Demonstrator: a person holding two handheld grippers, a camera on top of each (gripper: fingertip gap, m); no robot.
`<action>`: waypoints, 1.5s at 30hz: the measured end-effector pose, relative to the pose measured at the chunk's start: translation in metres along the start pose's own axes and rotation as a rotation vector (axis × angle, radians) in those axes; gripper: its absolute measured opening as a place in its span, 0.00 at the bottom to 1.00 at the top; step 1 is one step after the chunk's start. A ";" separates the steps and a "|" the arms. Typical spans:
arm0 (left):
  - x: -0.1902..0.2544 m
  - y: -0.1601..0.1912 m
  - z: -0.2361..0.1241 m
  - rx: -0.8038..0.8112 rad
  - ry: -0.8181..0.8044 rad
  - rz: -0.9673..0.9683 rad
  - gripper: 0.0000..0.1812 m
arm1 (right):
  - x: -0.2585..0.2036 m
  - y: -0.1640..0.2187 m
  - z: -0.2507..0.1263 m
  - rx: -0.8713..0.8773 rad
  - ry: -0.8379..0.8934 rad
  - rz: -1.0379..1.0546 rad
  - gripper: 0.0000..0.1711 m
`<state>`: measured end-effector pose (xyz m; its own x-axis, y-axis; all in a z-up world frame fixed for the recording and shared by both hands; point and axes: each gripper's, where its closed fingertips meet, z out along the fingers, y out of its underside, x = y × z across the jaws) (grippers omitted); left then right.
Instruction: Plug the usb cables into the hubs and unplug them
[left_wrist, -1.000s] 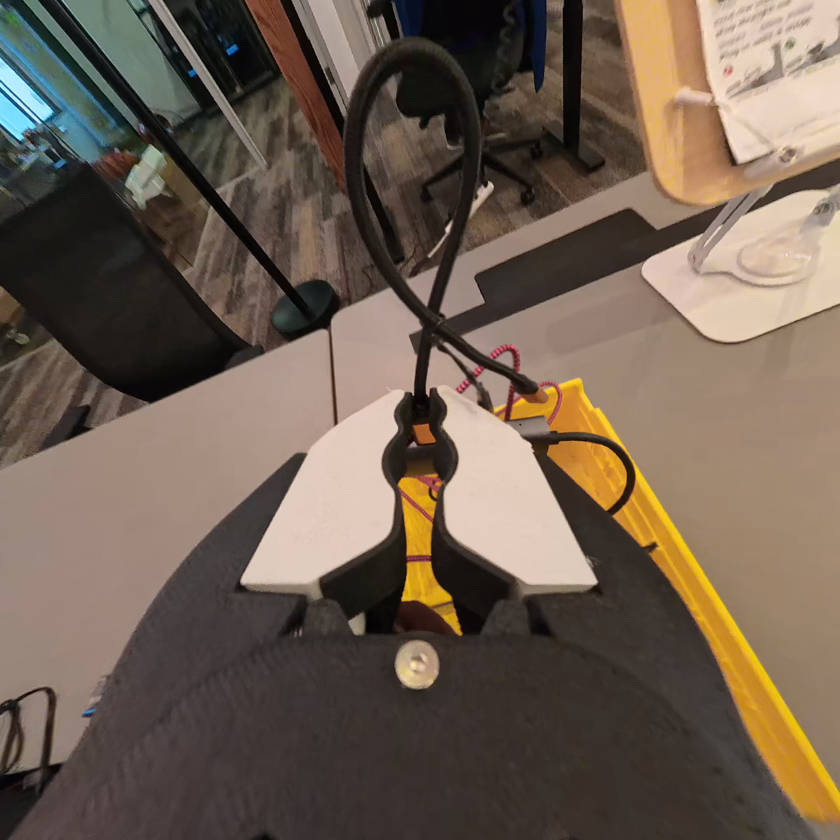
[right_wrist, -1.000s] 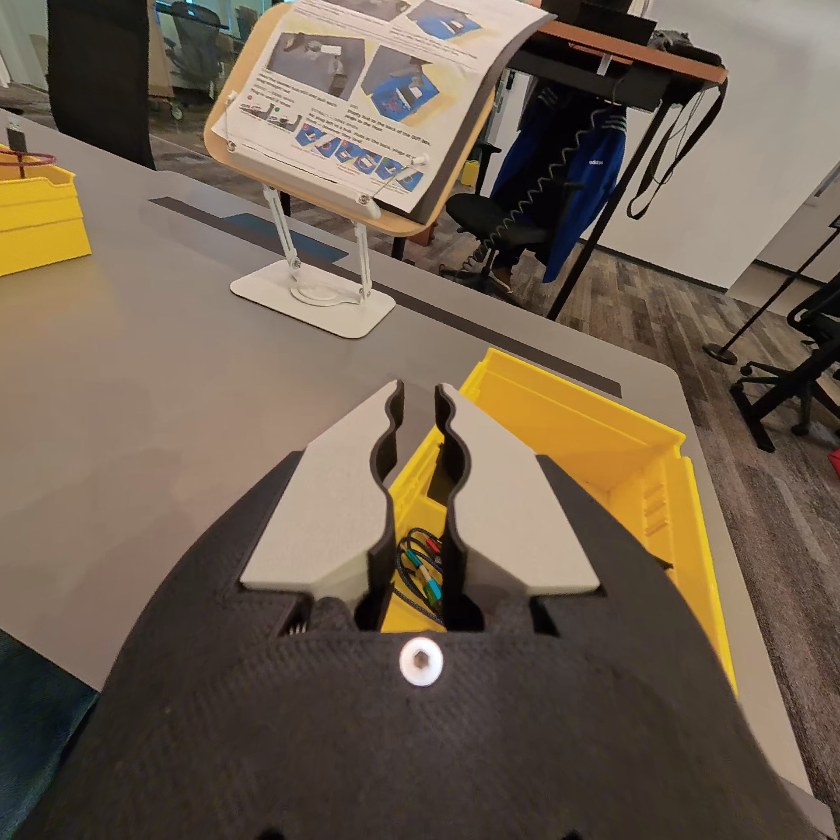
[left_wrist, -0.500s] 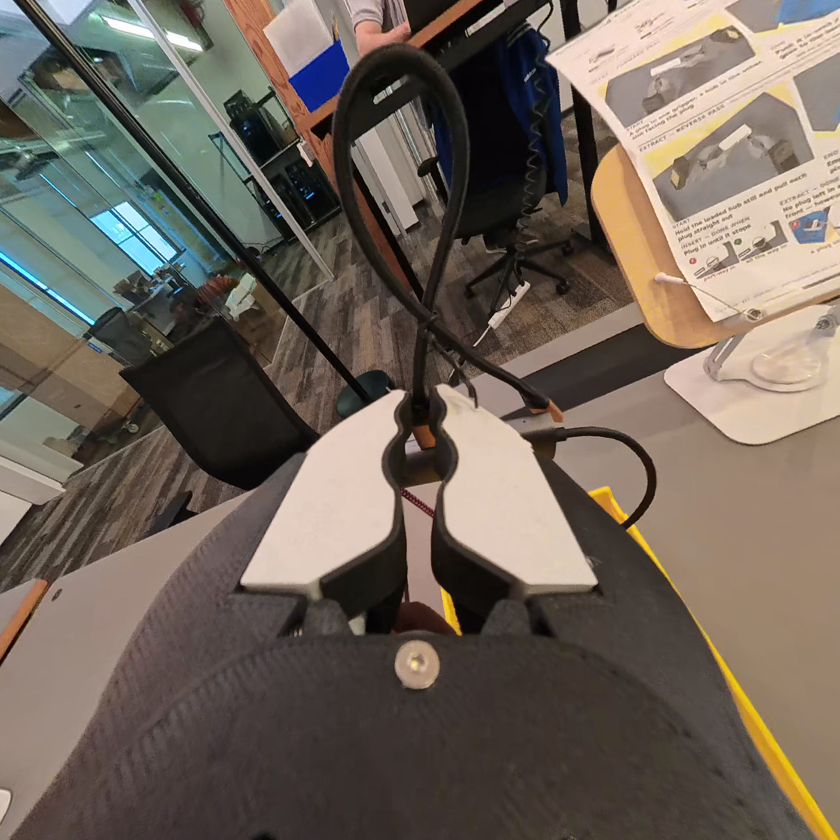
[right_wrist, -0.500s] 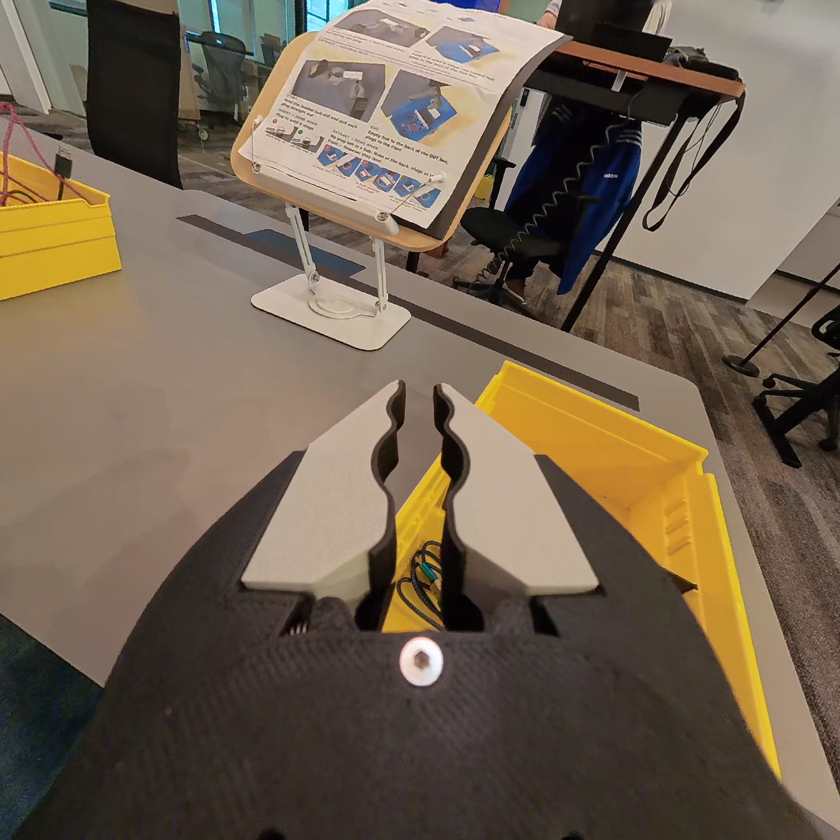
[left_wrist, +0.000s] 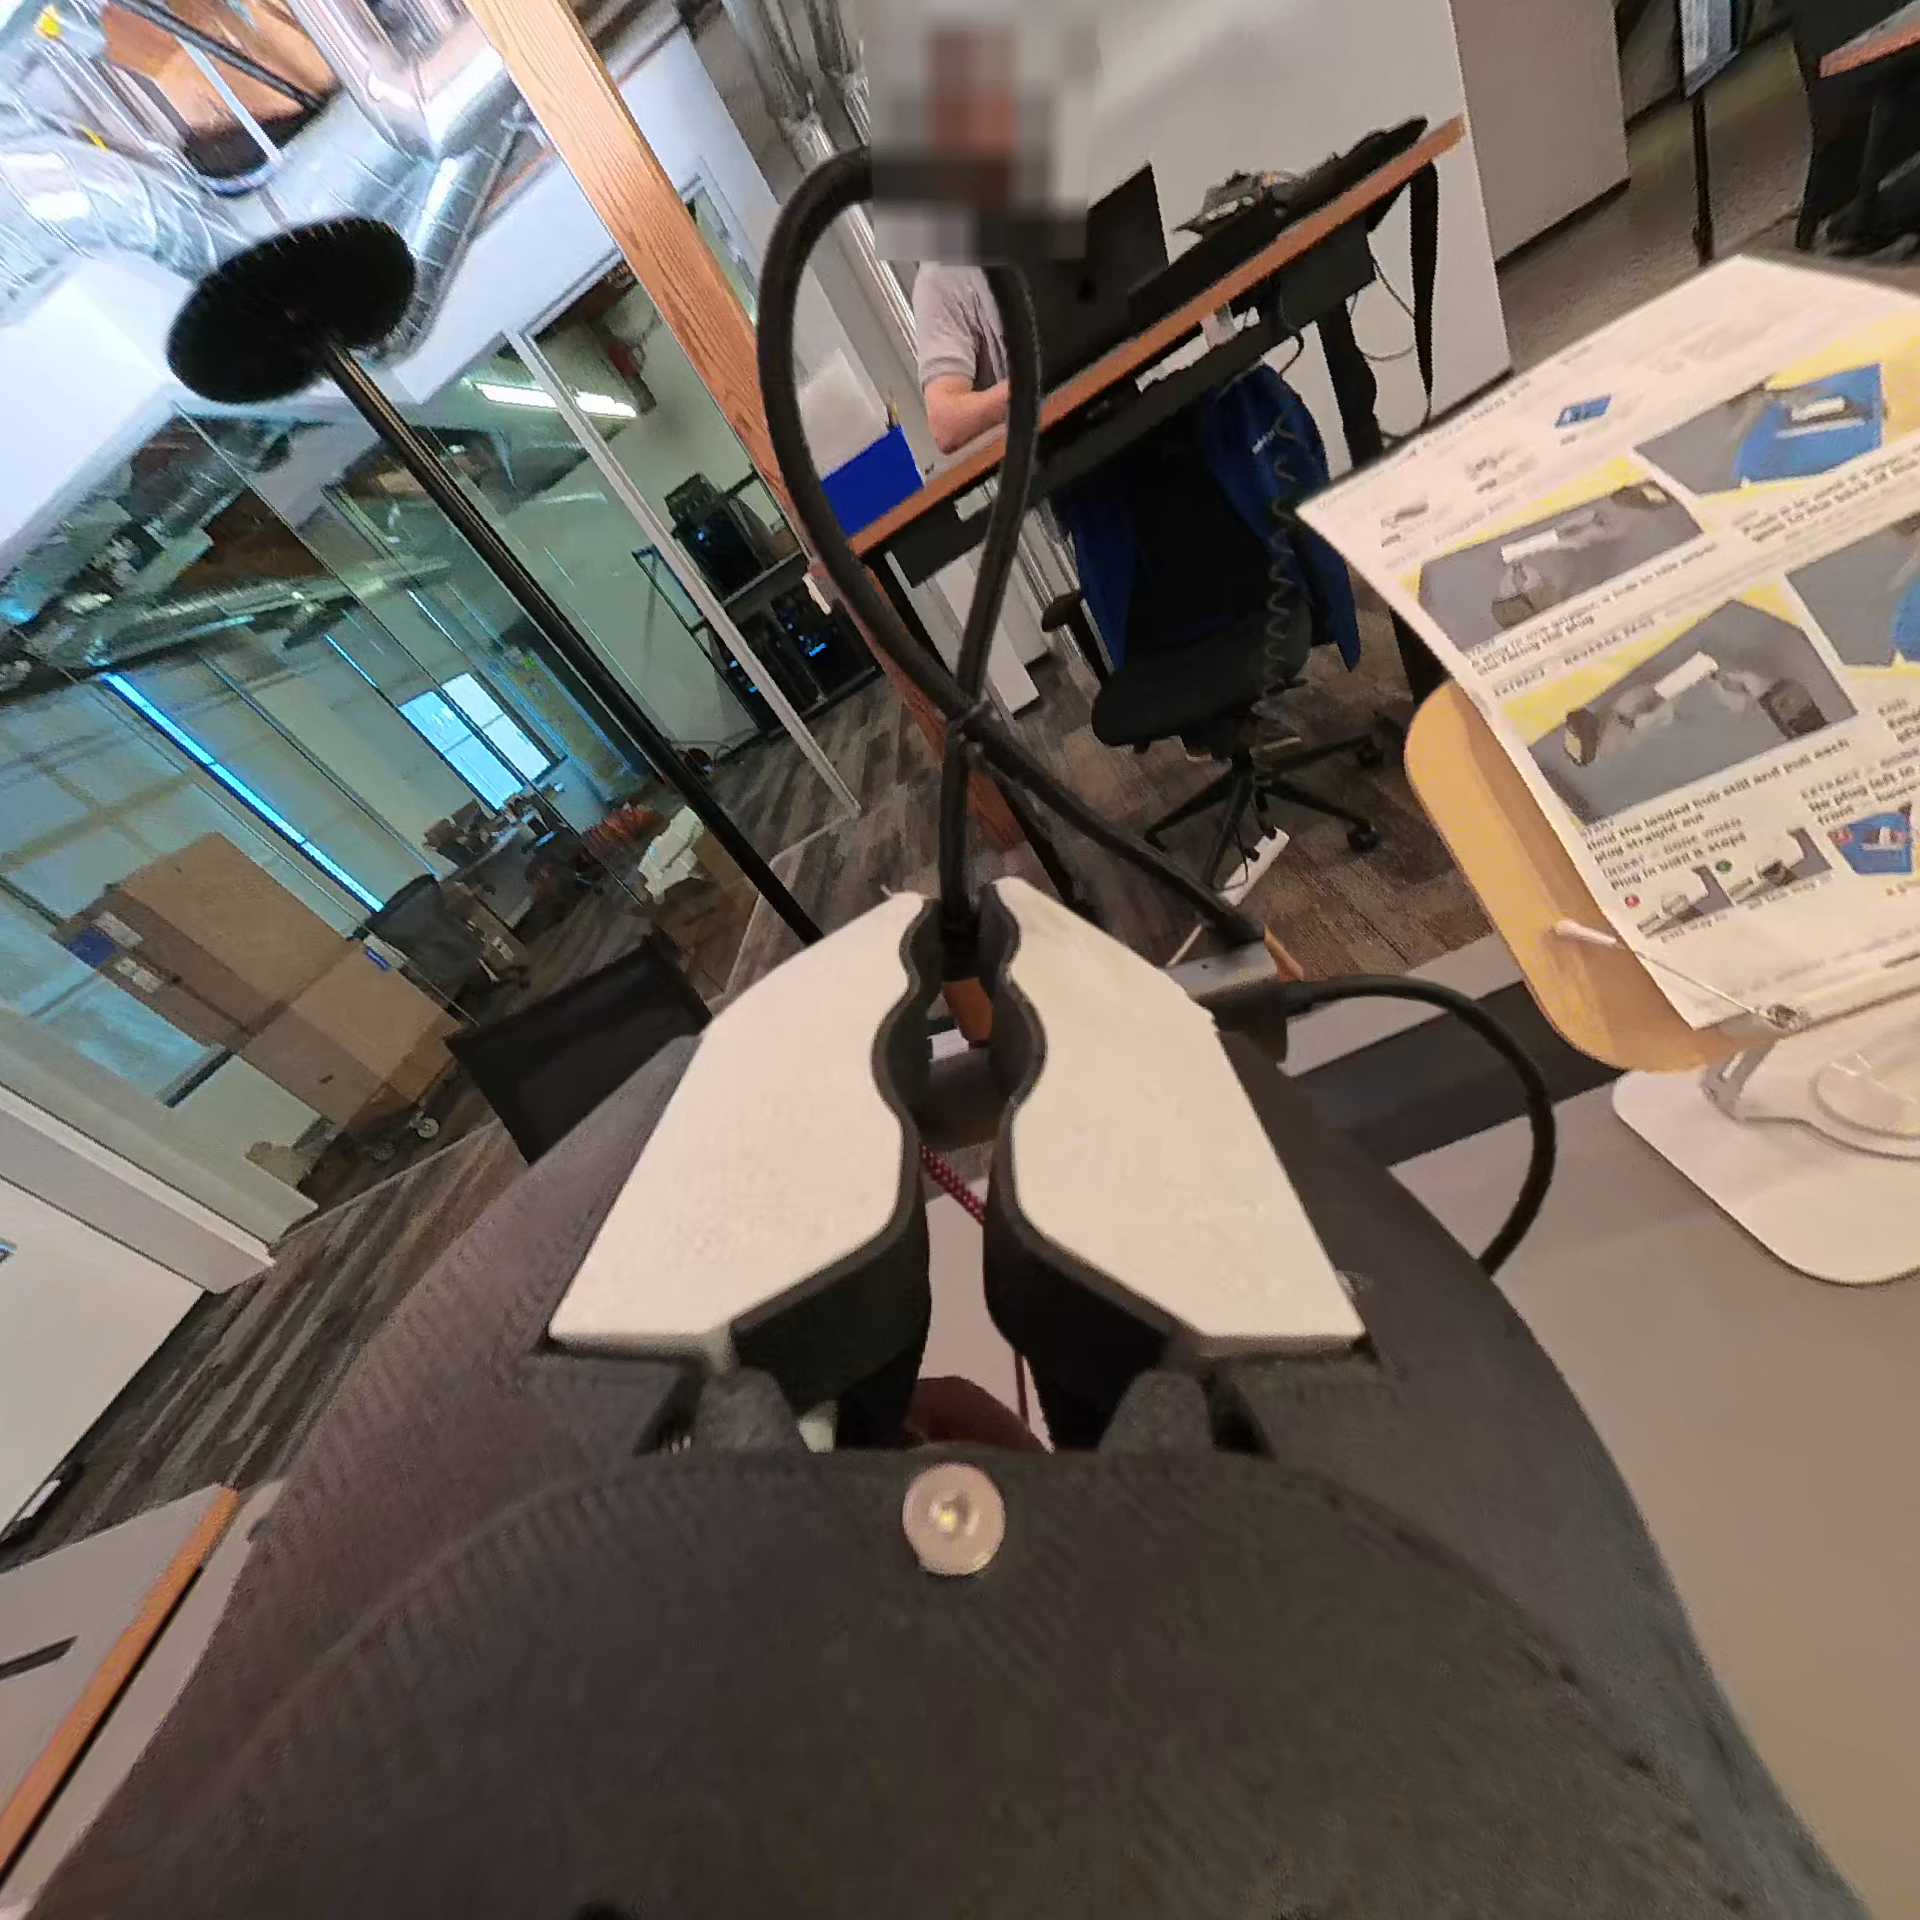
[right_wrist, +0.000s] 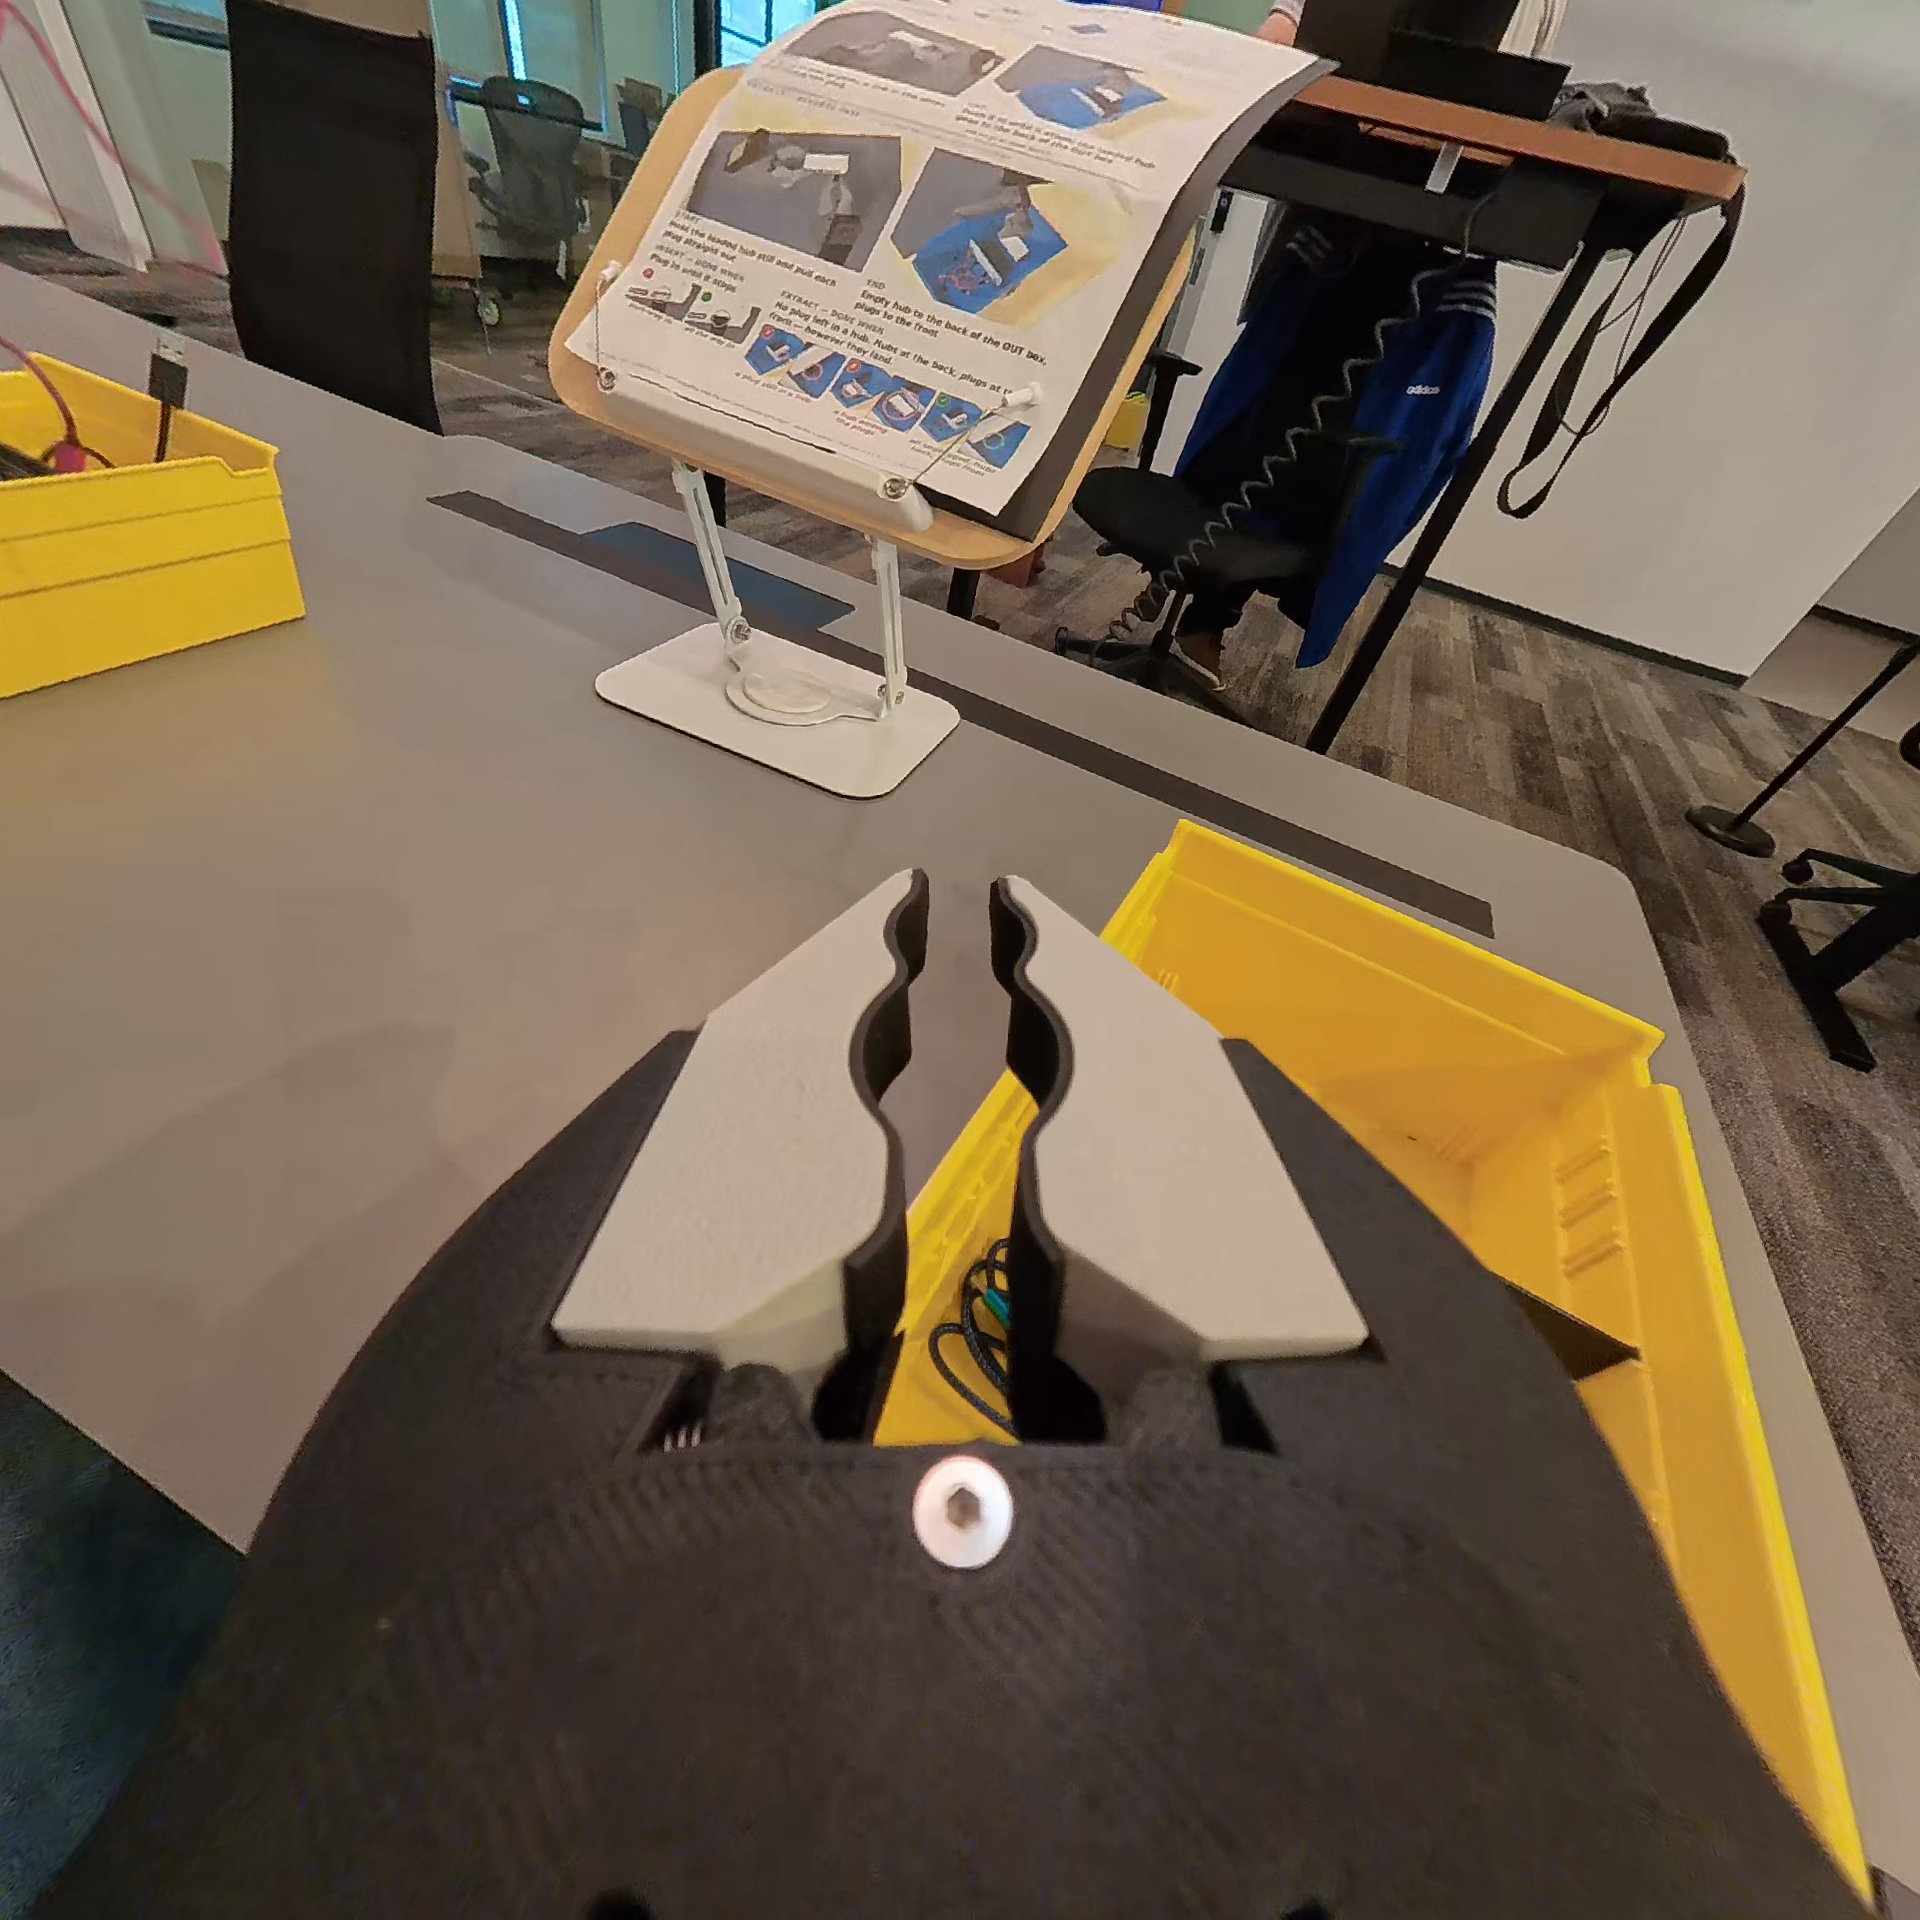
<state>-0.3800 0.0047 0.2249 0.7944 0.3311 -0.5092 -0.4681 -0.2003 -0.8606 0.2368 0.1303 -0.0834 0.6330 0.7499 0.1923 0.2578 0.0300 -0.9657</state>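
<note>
Lifted higher off yellow bin since a second ago: left tongs pinching black usb cable at orange plug, hub dangling beside. Right tongs slightly spread, empty, over second bin. Unplugging apparently pending.

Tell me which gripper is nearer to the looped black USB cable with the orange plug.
Left. The left gripper is shut on the looped black USB cable at its orange plug. The right gripper is open and empty, above the near yellow plastic bin.
</note>
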 end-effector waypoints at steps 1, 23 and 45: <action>-0.003 -0.008 0.000 0.012 -0.005 0.005 0.03 | -0.001 0.001 0.001 -0.002 -0.004 0.001 0.05; 0.093 -0.164 -0.028 0.271 0.204 0.125 0.03 | -0.026 -0.001 0.007 0.010 -0.082 0.012 0.06; 0.480 0.026 -0.052 -0.079 1.070 0.043 0.03 | -0.044 0.021 0.009 -0.021 -0.144 0.064 0.06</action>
<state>0.0093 0.1106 -0.0415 0.7218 -0.6500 -0.2378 -0.5083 -0.2646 -0.8195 0.2081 0.1037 -0.1134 0.5377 0.8369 0.1022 0.2366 -0.0335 -0.9710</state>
